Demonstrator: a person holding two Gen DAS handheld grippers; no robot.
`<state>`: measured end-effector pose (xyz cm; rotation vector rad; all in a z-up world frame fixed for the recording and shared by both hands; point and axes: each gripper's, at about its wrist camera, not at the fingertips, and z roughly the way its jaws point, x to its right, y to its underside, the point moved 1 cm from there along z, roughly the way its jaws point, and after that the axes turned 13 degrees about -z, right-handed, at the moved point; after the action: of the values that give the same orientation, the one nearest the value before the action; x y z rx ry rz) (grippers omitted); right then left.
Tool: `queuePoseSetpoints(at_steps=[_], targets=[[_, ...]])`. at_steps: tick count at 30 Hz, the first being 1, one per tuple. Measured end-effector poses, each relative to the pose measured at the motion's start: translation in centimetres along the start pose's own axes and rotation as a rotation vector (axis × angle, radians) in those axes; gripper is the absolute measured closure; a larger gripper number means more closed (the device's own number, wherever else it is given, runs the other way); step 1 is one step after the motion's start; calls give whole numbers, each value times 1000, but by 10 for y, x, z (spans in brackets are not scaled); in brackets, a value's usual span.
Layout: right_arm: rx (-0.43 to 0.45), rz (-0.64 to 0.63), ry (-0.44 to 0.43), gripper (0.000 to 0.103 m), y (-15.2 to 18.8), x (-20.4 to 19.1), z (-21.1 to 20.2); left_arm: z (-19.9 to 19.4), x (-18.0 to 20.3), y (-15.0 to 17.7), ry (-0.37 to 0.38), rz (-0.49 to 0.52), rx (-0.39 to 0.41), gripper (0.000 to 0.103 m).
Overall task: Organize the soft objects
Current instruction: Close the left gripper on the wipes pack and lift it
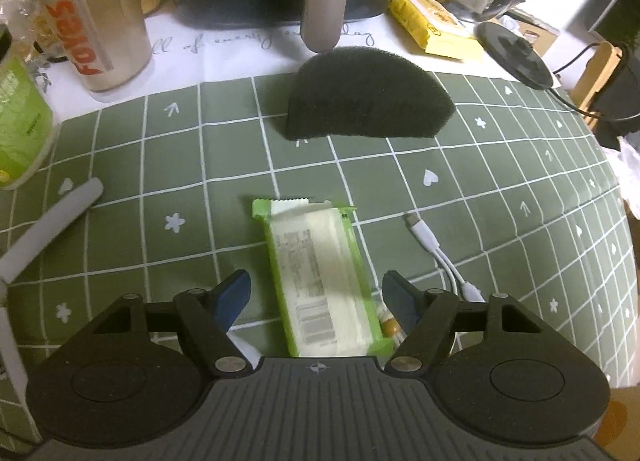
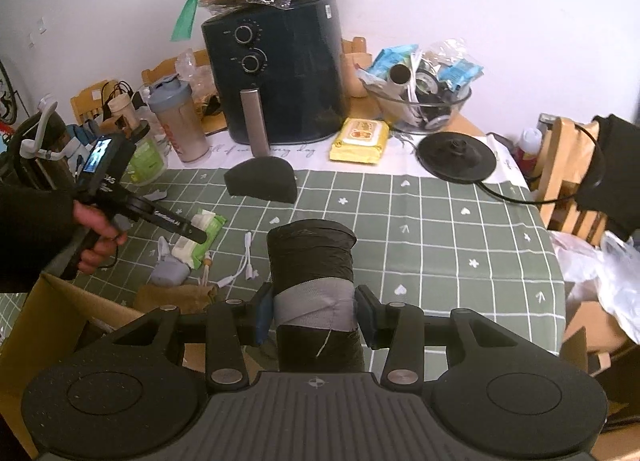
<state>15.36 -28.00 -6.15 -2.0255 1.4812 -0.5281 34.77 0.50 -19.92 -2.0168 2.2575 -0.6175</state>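
Note:
My left gripper (image 1: 316, 299) points steeply down at the table and stands open. A green-and-white tissue packet (image 1: 320, 277) lies flat between its blue pads (image 1: 234, 297), which stay clear of it on both sides. In the right wrist view the same packet (image 2: 206, 227) lies under the left gripper (image 2: 198, 236), which a hand holds. My right gripper (image 2: 316, 313) is shut on a black roll with a grey band (image 2: 312, 261), held above the table's near edge. A black half-round sponge (image 1: 368, 101) (image 2: 262, 181) lies further back.
A white cable adapter (image 1: 436, 249) lies right of the packet. An air fryer (image 2: 280, 73), shaker bottle (image 2: 180, 125), yellow wipes pack (image 2: 360, 141), kettle base (image 2: 456, 157) and glass bowl (image 2: 420, 101) line the back. An open cardboard box (image 2: 60, 313) sits lower left.

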Motion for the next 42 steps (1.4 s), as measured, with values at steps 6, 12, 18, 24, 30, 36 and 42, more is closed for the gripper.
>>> queuePoseSetpoints(at_steps=[6,12,18,24,30,36,42], targets=[[-6,22,16,57,7,2,-5,10,9,2,-32,32,25,48],[-8,42,18,57,13,4,-8,10,7,-1,-30,42,26,55],[-3,56,14,57,14,5,-10,2,4,-3,-28,18,56,56],[4,68,6,57,14,10,-11,-16,7,-5,22,24,103,56],[18,59,-6,57,12,9,-14,-39,12,-6,59,33,143,56],[39,43,-28,57,6,5,-18,-61,19,-3,64,54,172,56],[64,47,-47,57,4,2,-23,-86,23,2,86,46,207,56]])
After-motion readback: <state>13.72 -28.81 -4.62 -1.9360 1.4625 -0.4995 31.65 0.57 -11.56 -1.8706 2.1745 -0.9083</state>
